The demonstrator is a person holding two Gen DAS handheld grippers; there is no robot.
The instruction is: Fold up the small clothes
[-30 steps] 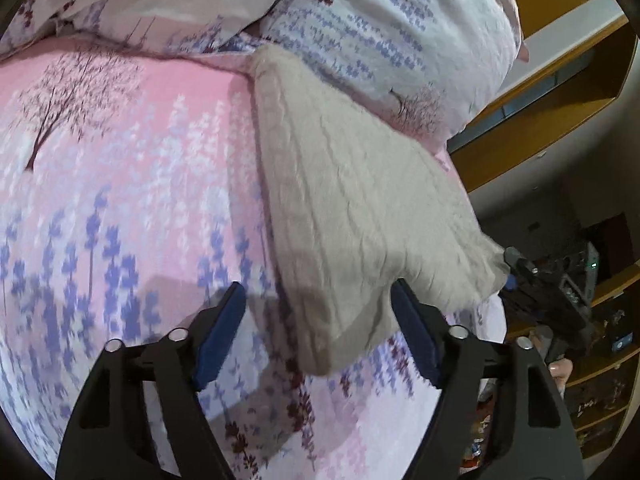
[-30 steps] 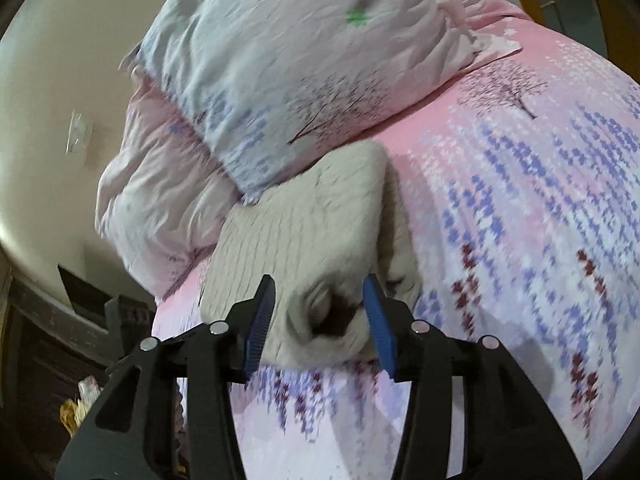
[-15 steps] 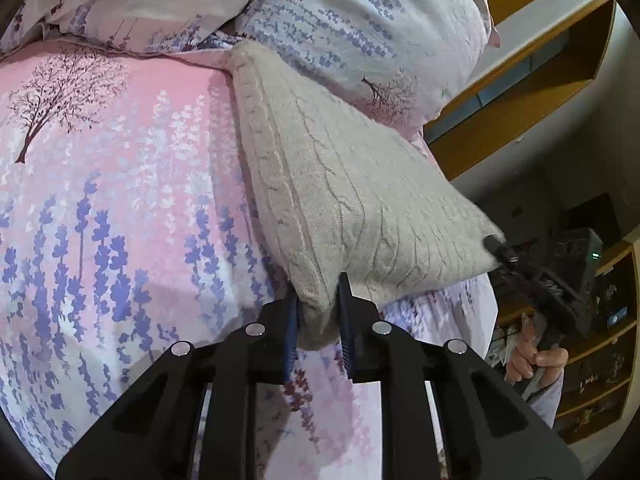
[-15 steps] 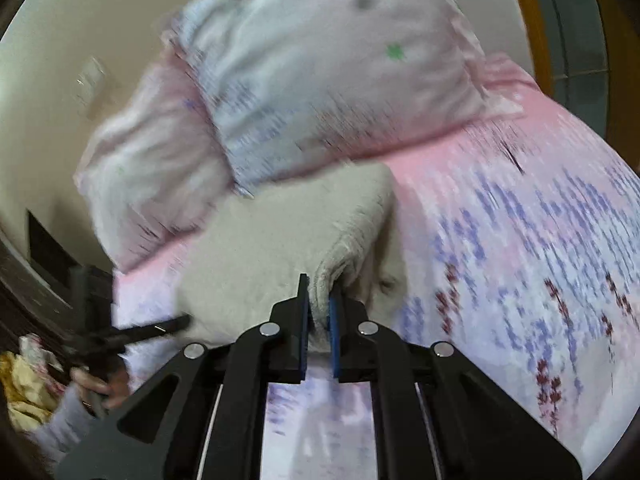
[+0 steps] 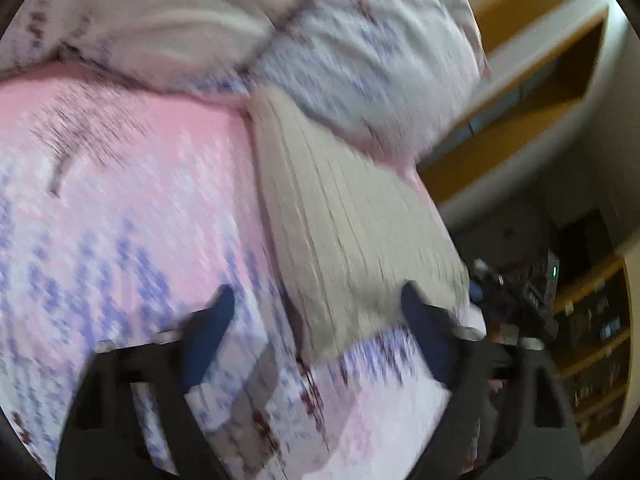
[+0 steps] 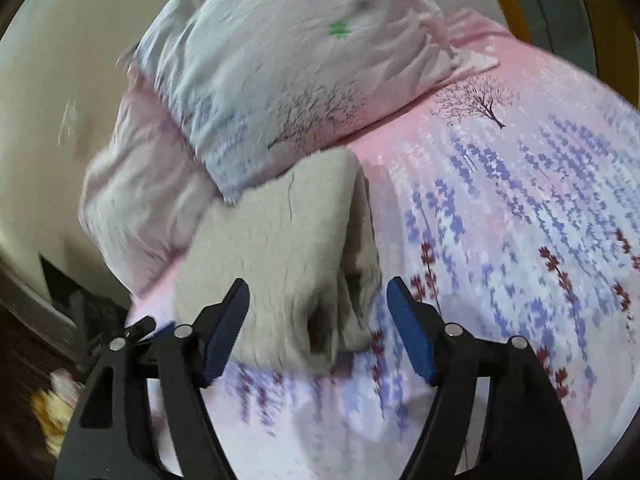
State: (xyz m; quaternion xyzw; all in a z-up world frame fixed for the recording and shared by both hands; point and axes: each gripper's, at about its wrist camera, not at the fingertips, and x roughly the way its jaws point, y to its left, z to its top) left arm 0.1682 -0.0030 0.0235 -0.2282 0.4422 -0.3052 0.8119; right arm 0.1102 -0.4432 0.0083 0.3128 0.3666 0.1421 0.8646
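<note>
A folded beige cable-knit garment [image 5: 344, 224] lies on the pink floral bedsheet [image 5: 120, 200], its far end against a pillow. My left gripper [image 5: 316, 304] is open, its blue pads on either side of the garment's near corner without touching it. In the right wrist view the same garment [image 6: 280, 240] lies folded in layers. My right gripper [image 6: 318, 300] is open around its near rolled edge. The right gripper also shows at the garment's far corner in the left wrist view [image 5: 516, 292]. The left view is blurred.
Two floral pillows [image 6: 280, 52] are piled at the head of the bed, touching the garment. The bedsheet [image 6: 520, 220] stretches out to the right. A wooden shelf unit [image 5: 540, 92] and dark clutter [image 5: 592, 340] stand beyond the bed's edge.
Half a second ago both grippers were shut on the garment's near corners. Both have opened and let go, and the garment lies flat on the bed.
</note>
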